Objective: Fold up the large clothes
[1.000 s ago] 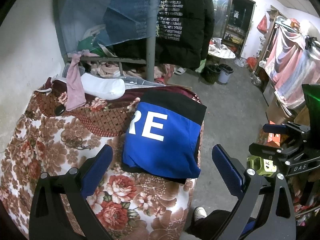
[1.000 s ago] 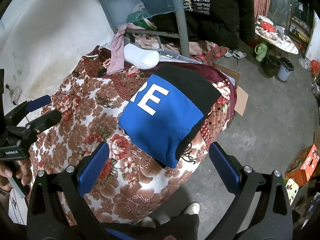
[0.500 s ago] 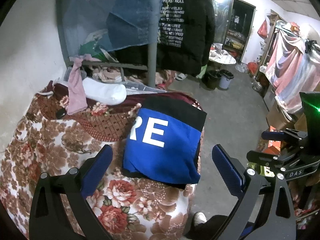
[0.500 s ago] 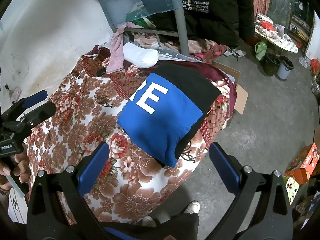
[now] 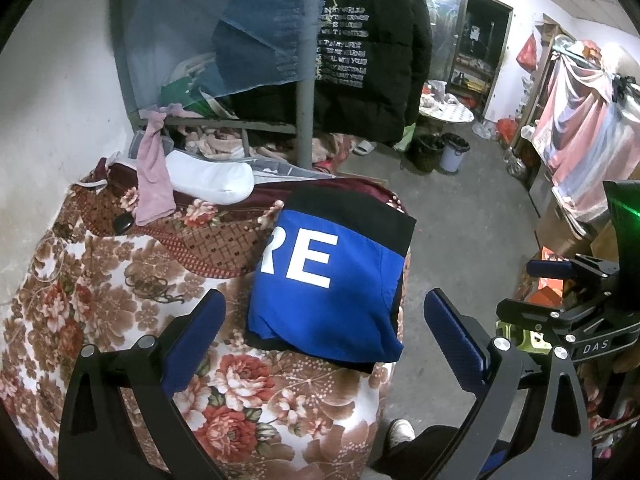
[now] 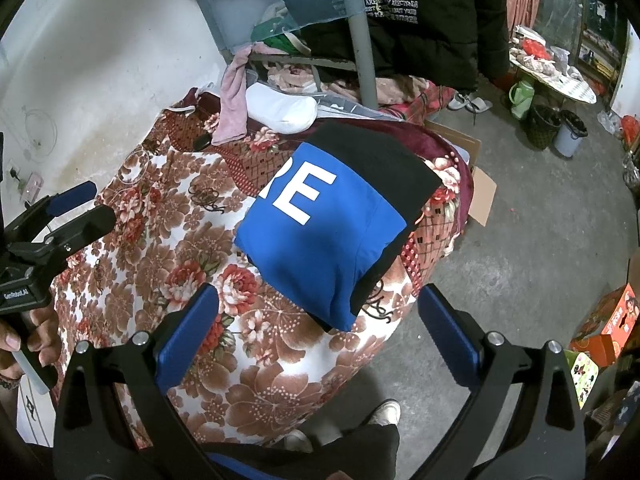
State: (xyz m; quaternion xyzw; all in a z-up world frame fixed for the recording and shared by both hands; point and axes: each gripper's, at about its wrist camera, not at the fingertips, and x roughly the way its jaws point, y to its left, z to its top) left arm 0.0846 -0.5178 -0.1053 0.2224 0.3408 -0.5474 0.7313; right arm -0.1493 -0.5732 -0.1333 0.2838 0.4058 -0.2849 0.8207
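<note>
A blue and black garment with white letters "RE" (image 5: 324, 280) lies folded into a compact rectangle on the floral blanket (image 5: 120, 304), near its right edge. It also shows in the right wrist view (image 6: 332, 232). My left gripper (image 5: 324, 328) is open and empty, held above and in front of the garment. My right gripper (image 6: 318, 320) is open and empty, also held back above the blanket's near edge (image 6: 260, 380). The right gripper shows at the right of the left wrist view (image 5: 560, 296); the left gripper shows at the left of the right wrist view (image 6: 60, 220).
A white pillow (image 5: 208, 178), a pink cloth (image 5: 154, 176) and a dark small object (image 5: 122, 222) lie at the blanket's far end. A grey post (image 5: 306, 120) and a hanging black jacket (image 5: 368, 48) stand behind. Concrete floor (image 5: 460, 240), bins (image 5: 440, 152) and a cardboard piece (image 6: 480, 196) are to the right.
Both grippers have drawn slightly back and up from the folded garment; it looks a little lower and farther in both views. The garment itself has not moved.
</note>
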